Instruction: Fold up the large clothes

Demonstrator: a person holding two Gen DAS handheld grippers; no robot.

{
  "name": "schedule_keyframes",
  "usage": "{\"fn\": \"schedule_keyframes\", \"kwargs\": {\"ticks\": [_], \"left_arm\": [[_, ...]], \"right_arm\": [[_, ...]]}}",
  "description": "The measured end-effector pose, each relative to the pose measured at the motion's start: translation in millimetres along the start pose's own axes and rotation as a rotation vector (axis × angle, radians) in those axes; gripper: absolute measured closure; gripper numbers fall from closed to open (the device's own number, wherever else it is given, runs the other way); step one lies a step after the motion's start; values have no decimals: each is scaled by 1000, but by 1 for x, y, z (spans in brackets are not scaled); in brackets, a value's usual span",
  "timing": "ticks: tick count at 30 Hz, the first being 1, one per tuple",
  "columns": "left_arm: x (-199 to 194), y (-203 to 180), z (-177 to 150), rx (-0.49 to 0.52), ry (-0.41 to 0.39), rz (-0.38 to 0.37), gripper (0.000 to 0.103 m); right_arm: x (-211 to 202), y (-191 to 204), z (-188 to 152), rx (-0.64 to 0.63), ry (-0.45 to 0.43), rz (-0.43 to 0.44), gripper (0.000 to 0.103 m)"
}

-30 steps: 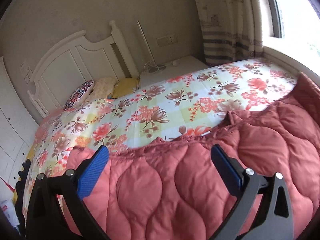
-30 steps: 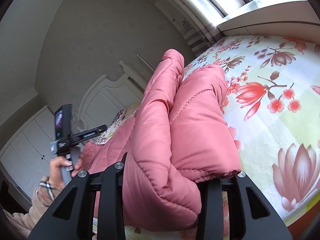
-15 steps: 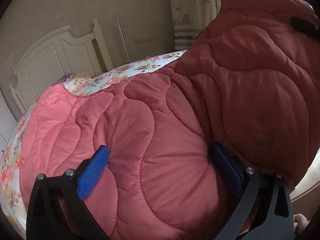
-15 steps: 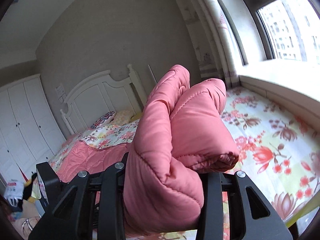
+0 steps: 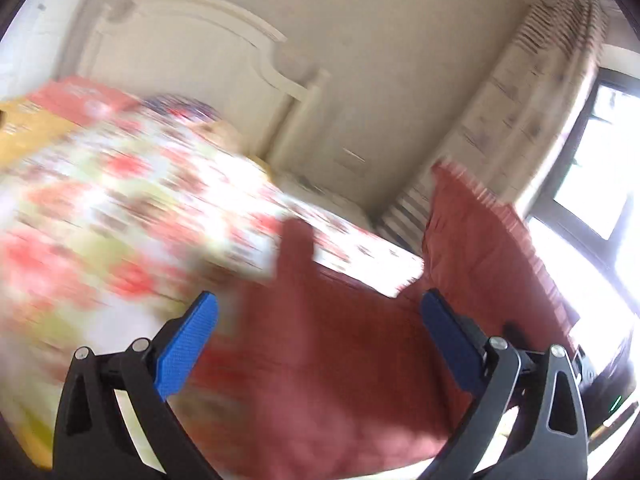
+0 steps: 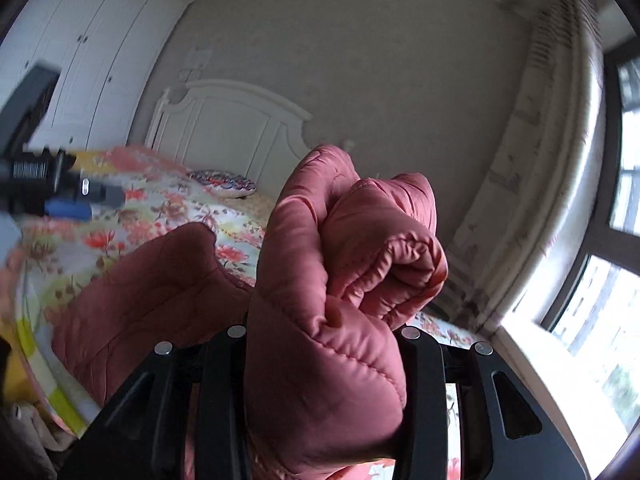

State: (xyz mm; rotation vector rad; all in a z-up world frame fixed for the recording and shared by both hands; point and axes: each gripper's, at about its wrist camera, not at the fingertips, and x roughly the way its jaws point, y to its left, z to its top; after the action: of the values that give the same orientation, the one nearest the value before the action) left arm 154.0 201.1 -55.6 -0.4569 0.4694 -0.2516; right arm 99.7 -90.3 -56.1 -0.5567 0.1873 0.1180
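Note:
A large pink quilted coat (image 6: 328,320) is bunched between the fingers of my right gripper (image 6: 324,360), which is shut on it and holds it up above the bed. More of the coat (image 6: 152,288) hangs down onto the floral bedspread at the left. In the blurred left wrist view the coat (image 5: 340,360) lies below my left gripper (image 5: 316,320), which is open with blue pads (image 5: 188,344) wide apart and holds nothing. The left gripper also shows in the right wrist view (image 6: 60,196) at the far left.
The bed with a floral sheet (image 6: 168,208) fills the room's middle, with a white headboard (image 6: 228,128) and pillows (image 6: 224,180) behind. A white wardrobe (image 6: 88,60) stands at the left. Curtains (image 6: 552,140) and a window (image 6: 608,280) are at the right.
My left gripper has swung fast away from the coat, and its view now blurs across the bedspread. My right gripper has lifted and turned with the coat still clamped in it.

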Motion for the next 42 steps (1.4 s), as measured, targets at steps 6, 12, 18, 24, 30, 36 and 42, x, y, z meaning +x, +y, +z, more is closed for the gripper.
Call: {"fn": "schedule_keyframes", "kwargs": {"ticks": [6,12,18,24,30,36,42], "left_arm": [[-31,27,2,31,0,67,2],[-6,3,3,173,62,40,2],[17,-22,14,210,72,33,2],[26,-94,39,424,79,3,2],[106,-159,16,664,249,57,2],[179,-126,-17,744,360,205,2],[190,-64,-27,655,333,231,2]], "right_arm": [[29,136,-29,-459,29,-12,65],[22,139,-46,-479,-51,-32,65],[-3,115,-34,-390,-155,-9,65],[8,161,-79,-647,-150,-57,61],[9,162,-86,-655,-165,-72,58],[2,172,-89,-691,-195,-76,53],[-22,162,-95,-694,-201,20,45]]}}
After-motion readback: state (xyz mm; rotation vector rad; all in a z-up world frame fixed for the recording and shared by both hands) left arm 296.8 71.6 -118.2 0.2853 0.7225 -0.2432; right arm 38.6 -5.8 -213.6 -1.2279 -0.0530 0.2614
